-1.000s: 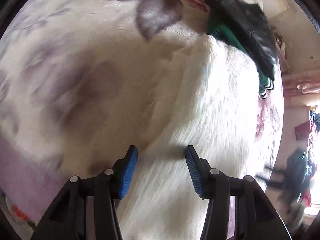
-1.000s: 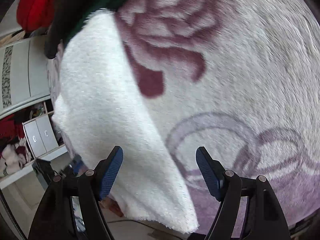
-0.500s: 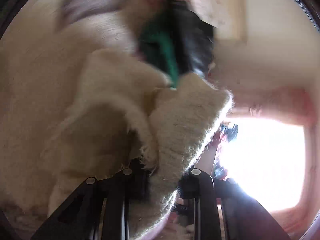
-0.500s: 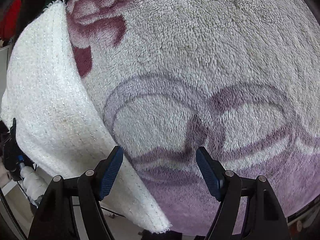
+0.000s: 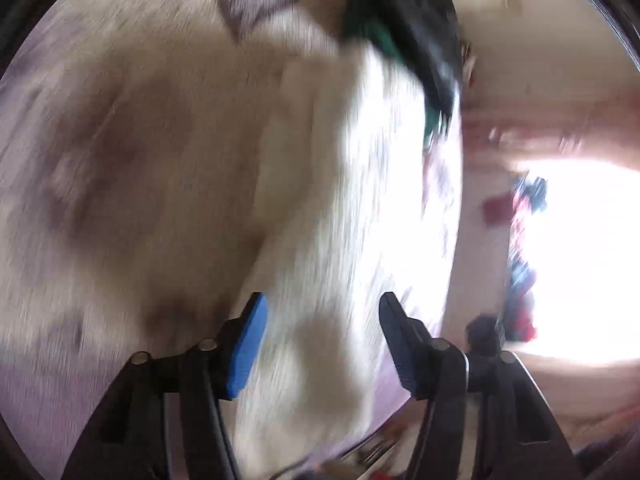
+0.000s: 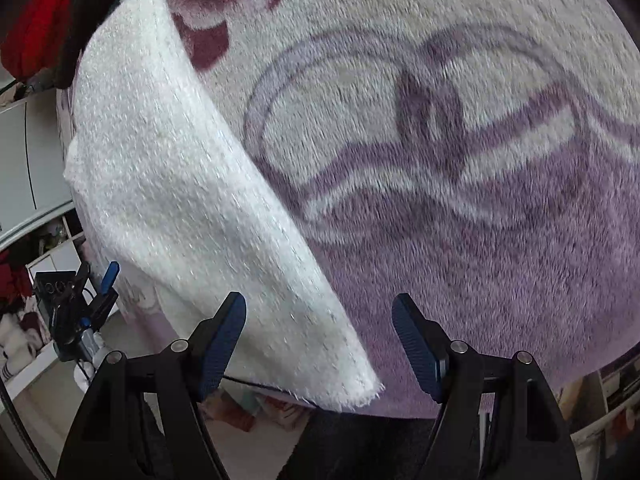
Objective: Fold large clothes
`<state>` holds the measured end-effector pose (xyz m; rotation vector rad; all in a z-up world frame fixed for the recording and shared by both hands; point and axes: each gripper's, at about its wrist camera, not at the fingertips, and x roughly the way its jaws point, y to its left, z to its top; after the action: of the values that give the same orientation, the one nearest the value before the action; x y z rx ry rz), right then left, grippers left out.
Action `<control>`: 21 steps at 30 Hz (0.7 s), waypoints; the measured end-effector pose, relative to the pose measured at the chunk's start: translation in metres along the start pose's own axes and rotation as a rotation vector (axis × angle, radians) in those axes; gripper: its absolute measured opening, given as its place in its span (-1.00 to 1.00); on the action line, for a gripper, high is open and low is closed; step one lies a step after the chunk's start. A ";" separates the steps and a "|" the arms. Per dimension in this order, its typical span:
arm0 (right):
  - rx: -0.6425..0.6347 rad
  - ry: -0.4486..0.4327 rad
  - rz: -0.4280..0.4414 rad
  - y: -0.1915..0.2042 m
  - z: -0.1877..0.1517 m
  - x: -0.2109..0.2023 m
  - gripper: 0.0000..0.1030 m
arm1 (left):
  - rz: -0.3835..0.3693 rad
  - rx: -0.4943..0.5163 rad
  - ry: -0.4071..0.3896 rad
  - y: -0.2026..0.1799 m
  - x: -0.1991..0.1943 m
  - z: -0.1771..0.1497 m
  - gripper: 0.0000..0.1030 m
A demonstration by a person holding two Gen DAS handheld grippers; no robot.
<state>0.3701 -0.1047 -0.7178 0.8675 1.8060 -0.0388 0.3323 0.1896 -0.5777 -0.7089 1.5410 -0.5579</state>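
Observation:
A fluffy white garment (image 6: 168, 184) lies folded along the edge of a bed covered by a purple-and-cream floral blanket (image 6: 460, 184). In the blurred left wrist view the same white garment (image 5: 352, 208) stretches away from my left gripper (image 5: 320, 312), whose jaws are opening above the cloth with nothing pinched between them. My right gripper (image 6: 318, 312) is open just over the garment's near corner, its left finger over the white cloth and its right finger over the blanket. The left gripper (image 6: 96, 292) also shows at the far left of the right wrist view, beside the bed.
A dark green and black garment (image 5: 404, 36) lies at the far end of the white one. Red cloth (image 6: 36, 28) is piled beyond it. White cabinets (image 6: 28, 160) and floor clutter lie past the bed edge. A bright window (image 5: 580, 260) glares at the right.
Half a second ago the left gripper was shut on a fold of the white garment and lifting it; now it has let go and the cloth lies flat. The right gripper slid back toward the near corner.

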 end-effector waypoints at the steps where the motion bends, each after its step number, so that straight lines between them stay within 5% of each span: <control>1: -0.007 0.017 -0.008 -0.006 -0.008 0.005 0.50 | 0.038 0.011 0.026 -0.001 0.001 -0.019 0.09; 4: 0.005 0.063 -0.023 -0.024 -0.030 0.023 0.50 | 0.118 -0.020 0.098 0.002 0.018 -0.056 0.10; 8: 0.019 0.126 0.064 -0.039 -0.055 0.052 0.50 | 0.221 -0.083 0.150 0.019 0.045 -0.110 0.09; 10: 0.035 0.146 0.116 -0.048 -0.066 0.066 0.50 | 0.305 -0.042 0.089 0.014 0.043 -0.139 -0.01; 11: 0.032 0.144 0.136 -0.051 -0.072 0.069 0.50 | 0.342 -0.018 0.057 0.006 0.042 -0.146 -0.40; 12: 0.021 0.125 0.145 -0.052 -0.077 0.070 0.28 | 0.345 -0.009 0.047 0.002 0.041 -0.152 -1.00; 13: 0.010 0.082 0.133 -0.052 -0.083 0.067 -0.50 | 0.321 -0.022 0.039 -0.003 0.039 -0.158 -1.00; 17: -0.002 -0.015 0.068 -0.047 -0.106 0.053 -0.74 | 0.337 -0.025 0.014 -0.009 0.029 -0.183 -1.00; 21: -0.012 -0.023 0.020 -0.064 -0.107 0.045 -0.76 | 0.396 -0.090 0.075 0.034 0.027 -0.202 -1.00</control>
<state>0.2408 -0.0827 -0.7335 0.8726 1.7743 -0.0250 0.1275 0.1811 -0.6014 -0.4349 1.7296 -0.2211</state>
